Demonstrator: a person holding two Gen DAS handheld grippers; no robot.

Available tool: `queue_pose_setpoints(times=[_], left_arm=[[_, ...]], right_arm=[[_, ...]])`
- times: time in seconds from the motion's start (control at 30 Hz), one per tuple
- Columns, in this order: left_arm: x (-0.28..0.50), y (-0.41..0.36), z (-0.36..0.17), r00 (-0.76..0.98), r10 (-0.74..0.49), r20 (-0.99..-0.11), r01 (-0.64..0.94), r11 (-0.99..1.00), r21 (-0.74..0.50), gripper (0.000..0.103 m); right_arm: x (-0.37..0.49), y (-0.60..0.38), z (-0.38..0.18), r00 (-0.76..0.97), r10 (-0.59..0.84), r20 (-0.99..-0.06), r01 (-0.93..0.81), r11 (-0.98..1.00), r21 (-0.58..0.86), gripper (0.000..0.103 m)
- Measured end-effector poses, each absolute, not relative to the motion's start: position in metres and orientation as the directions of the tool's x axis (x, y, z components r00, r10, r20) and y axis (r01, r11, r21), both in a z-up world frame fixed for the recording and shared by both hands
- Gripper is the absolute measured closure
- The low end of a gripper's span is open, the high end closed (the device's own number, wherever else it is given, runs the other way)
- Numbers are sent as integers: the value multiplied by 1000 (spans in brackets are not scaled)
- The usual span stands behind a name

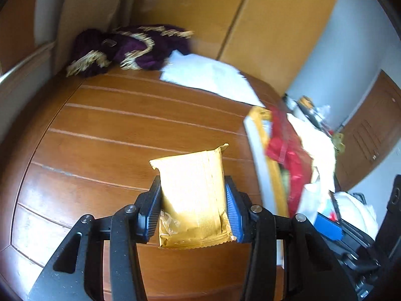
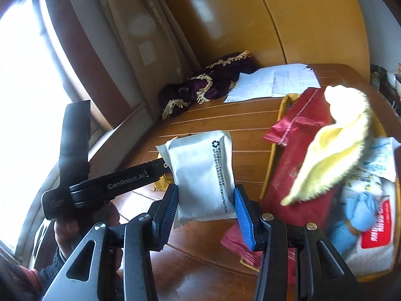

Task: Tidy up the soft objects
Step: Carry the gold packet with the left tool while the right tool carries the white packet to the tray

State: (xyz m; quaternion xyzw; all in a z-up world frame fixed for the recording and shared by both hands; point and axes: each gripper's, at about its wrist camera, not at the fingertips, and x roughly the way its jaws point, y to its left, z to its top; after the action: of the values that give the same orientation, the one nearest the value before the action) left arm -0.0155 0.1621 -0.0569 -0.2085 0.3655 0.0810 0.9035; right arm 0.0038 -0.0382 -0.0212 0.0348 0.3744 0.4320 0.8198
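Observation:
In the left wrist view my left gripper [image 1: 193, 186] is shut on a gold foil packet [image 1: 193, 175], held upright above the wooden table [image 1: 100, 138]. In the right wrist view my right gripper [image 2: 205, 190] is shut on a white packet [image 2: 200, 173] printed with a recycling mark and black text. The gold foil packet [image 2: 160, 183] peeks out just behind and left of the white one. To the right stands a yellow-rimmed basket [image 2: 274, 150] holding a red bag [image 2: 300, 130], a yellow towel [image 2: 333, 145], a blue plush toy [image 2: 361, 208] and a white wipes pack [image 2: 376, 240].
A purple cloth with gold fringe [image 1: 125, 50] lies heaped at the table's far corner, a white paper sheet [image 1: 208, 75] beside it. A hand [image 2: 65, 228] grips the black body of the left tool [image 2: 120, 181]. Wardrobe doors [image 1: 275, 25] stand behind, and a window [image 2: 22, 87] is on the left.

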Motion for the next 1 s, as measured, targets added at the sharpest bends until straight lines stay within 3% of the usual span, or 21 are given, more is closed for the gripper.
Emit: queue_pose_setpoints(times=[0.37,0.73,0.9,1.0], left_arm=[[1,126,-31,734,-190,-653,-144,895,-422,59],[50,104,-26,702,-278,-655,-51,899,-435,59],[81,94,-22,690,-293,-662,-27,903,-428,59],[98,87,-22,674,-308,-671,-18,902,-432,59]], right_arm=[[11,-95,-7,494,674,-550,-588,725,360,57],[37,-133,-8,565,622,-542,-480,782,396,57],[55,-145,-10,679,438,-589,-318,899,302,57],[71,-144,-22,660,393,-641,-264,919,291,57]])
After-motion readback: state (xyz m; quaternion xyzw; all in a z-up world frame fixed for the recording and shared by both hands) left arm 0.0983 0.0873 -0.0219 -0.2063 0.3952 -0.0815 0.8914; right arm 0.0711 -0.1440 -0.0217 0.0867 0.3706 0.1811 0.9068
